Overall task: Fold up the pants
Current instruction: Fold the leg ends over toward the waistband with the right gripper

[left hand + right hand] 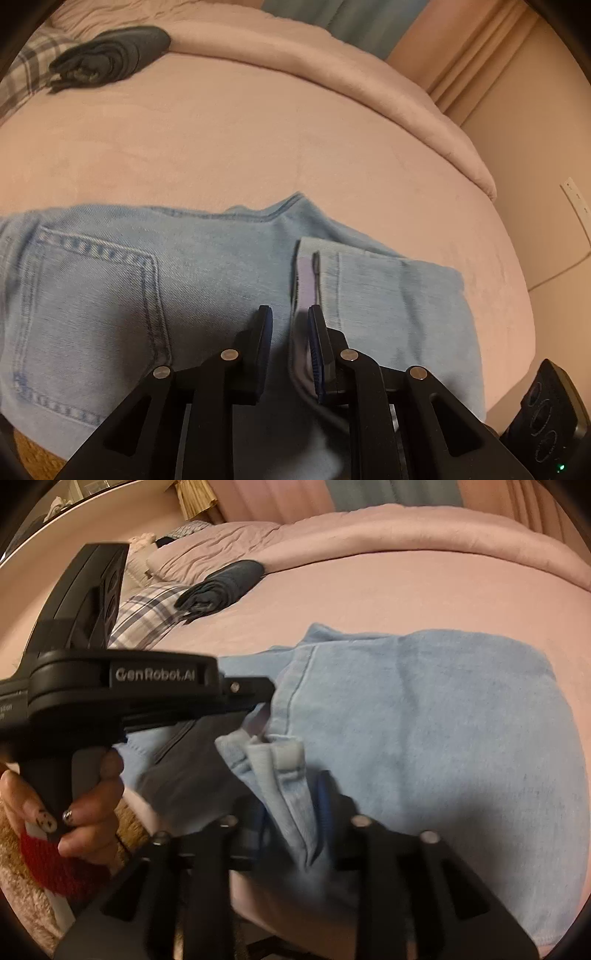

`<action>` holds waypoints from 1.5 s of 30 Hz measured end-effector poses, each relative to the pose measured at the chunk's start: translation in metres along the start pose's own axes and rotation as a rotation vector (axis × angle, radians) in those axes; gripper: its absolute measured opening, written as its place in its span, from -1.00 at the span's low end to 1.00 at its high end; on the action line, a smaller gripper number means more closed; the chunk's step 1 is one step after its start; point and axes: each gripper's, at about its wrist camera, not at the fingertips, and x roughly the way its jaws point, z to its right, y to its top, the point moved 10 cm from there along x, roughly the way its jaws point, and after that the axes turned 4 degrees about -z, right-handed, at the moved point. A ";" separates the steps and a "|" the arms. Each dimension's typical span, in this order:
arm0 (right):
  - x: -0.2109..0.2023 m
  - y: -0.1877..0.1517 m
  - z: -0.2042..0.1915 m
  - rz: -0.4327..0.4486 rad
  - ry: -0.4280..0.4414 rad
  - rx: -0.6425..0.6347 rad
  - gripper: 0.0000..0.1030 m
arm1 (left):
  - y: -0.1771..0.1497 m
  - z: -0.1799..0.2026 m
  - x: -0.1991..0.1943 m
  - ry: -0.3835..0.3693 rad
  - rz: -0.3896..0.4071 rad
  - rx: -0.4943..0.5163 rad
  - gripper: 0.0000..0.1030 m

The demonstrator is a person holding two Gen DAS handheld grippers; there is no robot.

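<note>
Lying across the near edge of a pink bed point(258, 140), the light blue jeans point(110, 288) fill the lower half of both views, back pocket point(96, 302) up at the left and a folded leg end toward the right; their near part runs out of the left wrist view behind the black fingers; the left gripper point(290, 314) has its jaws drawn close on a fold of denim hem that stands up between the blue pads, so it is gripping the jeans; seen from the right wrist camera, this same gripper reaches in from the left, its tip hidden behind bunched cloth, and the left hand point(85, 801) grips its handle, partly cut off by the frame edge; the right gripper point(291, 801) is blurred; a ridge of hem lies between its fingers, yet the jaws stand partly apart and do not seem to press it, though the smear makes contact hard to judge; on the far left a dark folded garment point(110, 55) rests on a plaid cloth point(147, 613), details too soft to read; beyond, a pink duvet point(332, 74) is bunched along the far side
</note>
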 end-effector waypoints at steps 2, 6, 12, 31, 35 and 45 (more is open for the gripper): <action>-0.007 -0.006 -0.002 -0.012 0.019 0.007 0.06 | 0.004 0.008 -0.014 -0.019 0.032 0.011 -0.69; -0.034 -0.009 0.006 0.013 -0.007 0.059 0.22 | 0.001 0.024 -0.031 -0.064 0.059 0.065 -0.69; -0.073 -0.010 0.053 0.091 -0.202 0.131 0.31 | -0.023 0.055 -0.006 -0.143 -0.037 0.136 -0.68; -0.096 -0.010 0.096 0.087 -0.292 0.222 0.24 | -0.070 0.035 0.019 -0.014 -0.056 0.159 -0.69; -0.106 0.027 0.113 0.177 -0.309 0.230 -0.90 | -0.074 0.029 0.014 -0.023 -0.052 0.144 -0.69; -0.053 0.028 0.163 0.077 -0.413 0.304 -0.84 | -0.073 0.033 0.018 -0.024 -0.049 0.137 -0.69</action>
